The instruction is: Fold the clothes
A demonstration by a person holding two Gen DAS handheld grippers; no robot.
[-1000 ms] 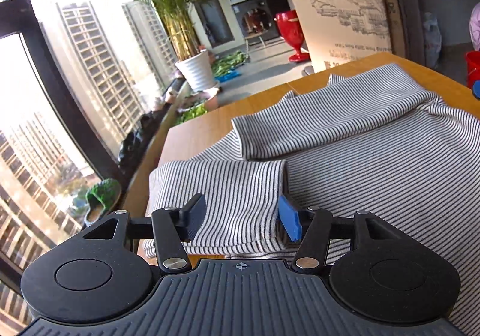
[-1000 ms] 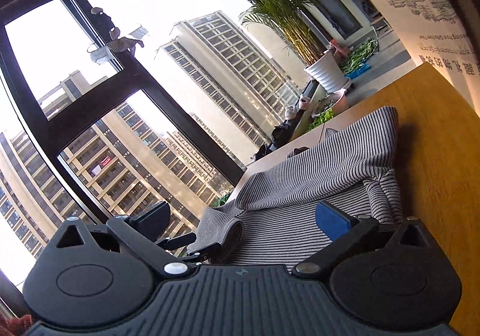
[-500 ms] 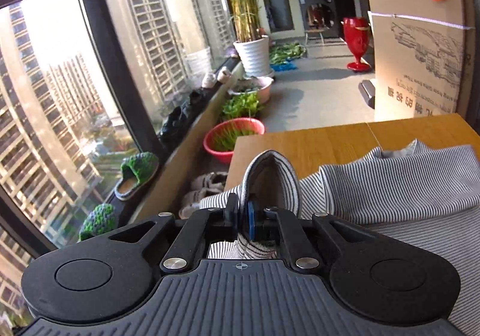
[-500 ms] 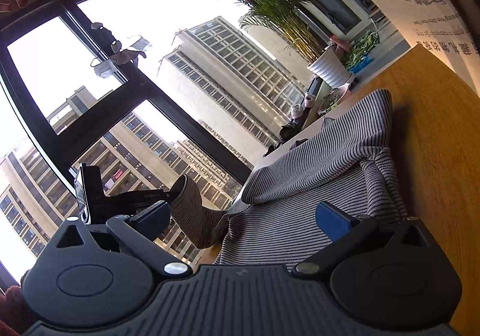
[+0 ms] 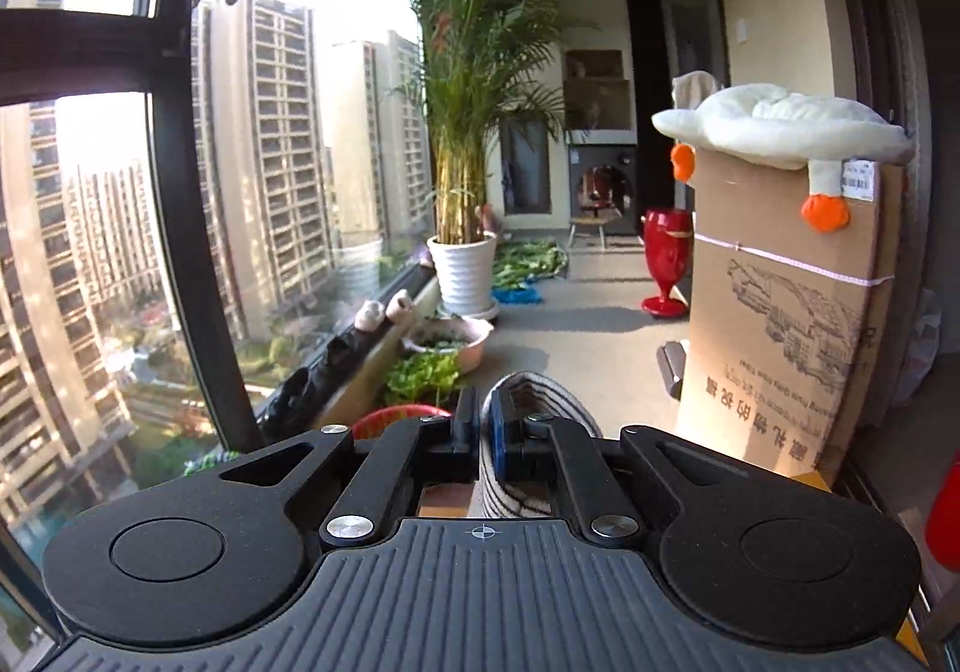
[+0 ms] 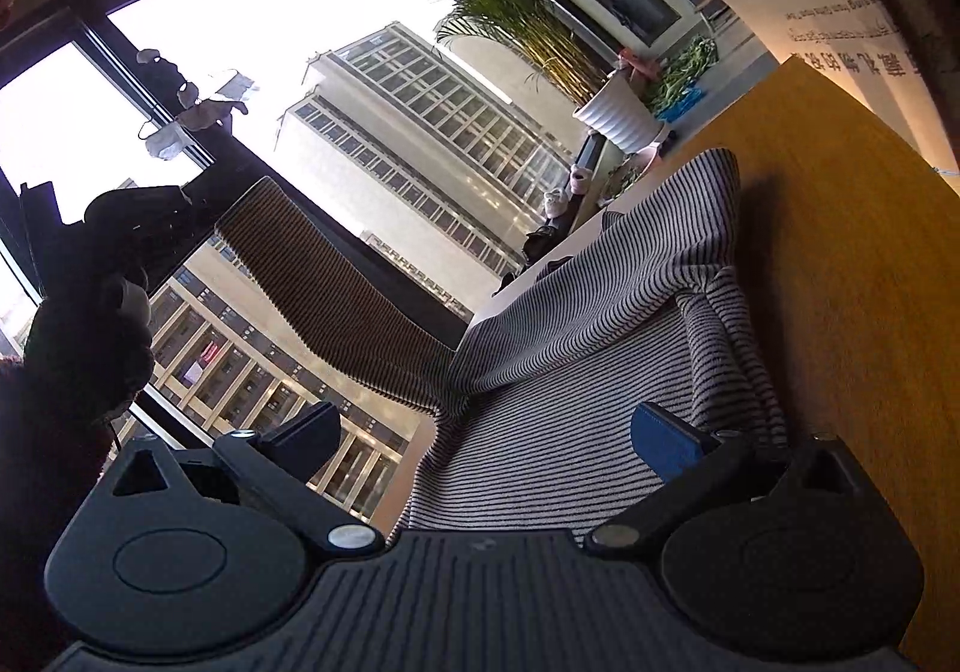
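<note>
We judge folding barely begun: left gripper (image 5: 485, 435) pinches striped top's (image 6: 570, 324) sleeve (image 6: 324, 288) aloft; right gripper (image 6: 480, 432) spread, empty.

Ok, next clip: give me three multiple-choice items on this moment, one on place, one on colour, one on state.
1. Where does the white plush toy lie?
A on the cardboard box
B on the table
C on the floor

2. The striped garment is:
A red and blue
B grey-white with dark stripes
C plain green

3. The left claw is:
A wide open
B shut on the sleeve
C out of view

Key: 1 A, the toy drapes over the box top; 2 B, stripes show in both views; 3 B, the fabric is pinched between its pads.
</note>
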